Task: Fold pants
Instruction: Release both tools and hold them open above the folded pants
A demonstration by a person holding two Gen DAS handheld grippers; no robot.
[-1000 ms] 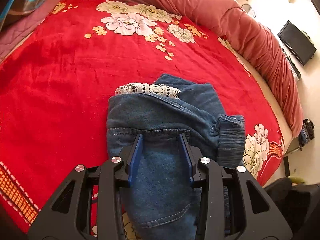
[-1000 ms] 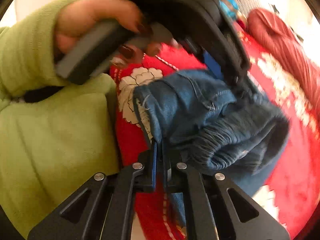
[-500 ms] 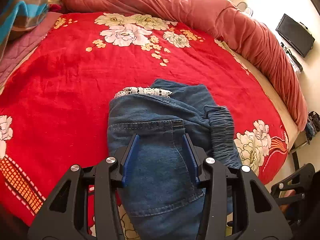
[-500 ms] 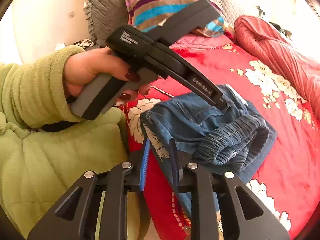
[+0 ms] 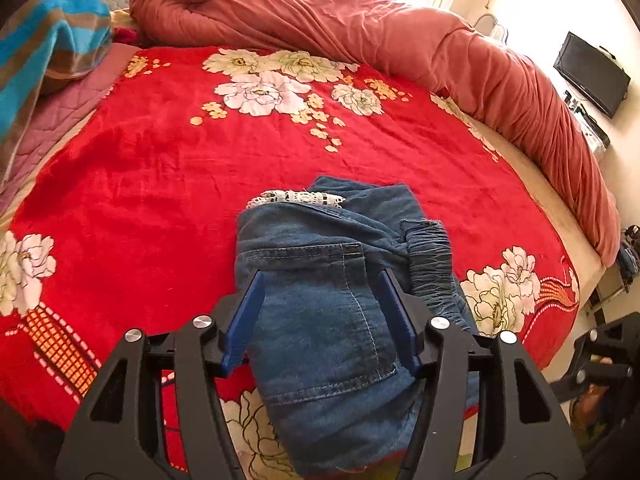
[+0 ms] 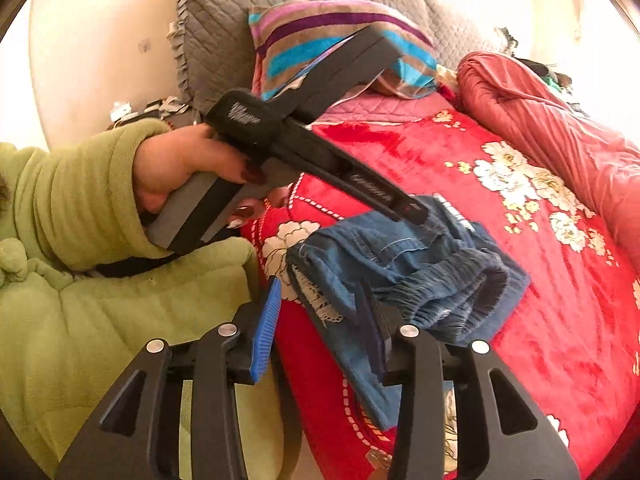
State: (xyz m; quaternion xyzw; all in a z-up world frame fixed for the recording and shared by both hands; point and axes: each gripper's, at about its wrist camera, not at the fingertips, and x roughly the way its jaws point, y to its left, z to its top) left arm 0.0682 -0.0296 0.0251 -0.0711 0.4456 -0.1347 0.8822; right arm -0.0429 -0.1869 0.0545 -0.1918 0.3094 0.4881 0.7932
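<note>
Blue denim pants [image 5: 320, 248] lie folded into a small bundle on the red flowered blanket [image 5: 160, 168], near the bed's front edge, with a white lace trim and the elastic waistband showing. My left gripper [image 5: 322, 312] hovers just above the bundle; its jaws are opening and the blue pads [image 5: 244, 320] touch nothing. In the right wrist view the pants [image 6: 420, 264] sit beyond my right gripper [image 6: 320, 320], whose jaws are also opening, with the cloth's near edge seen between them but not pinched. A hand in a green sleeve [image 6: 80, 200] holds the left gripper [image 6: 418, 214] over the pants.
A rolled pink-red duvet [image 5: 440, 52] runs along the far and right side of the bed. A striped pillow [image 5: 52, 40] and a grey quilted pillow [image 6: 248, 12] lie at the head. A dark screen [image 5: 592, 72] hangs on the wall. The person's green garment [image 6: 100, 340] fills the near left.
Both grippers have risen away from the pants and their jaws have spread. The right gripper, shut on the pants' edge a second ago, has let it go.
</note>
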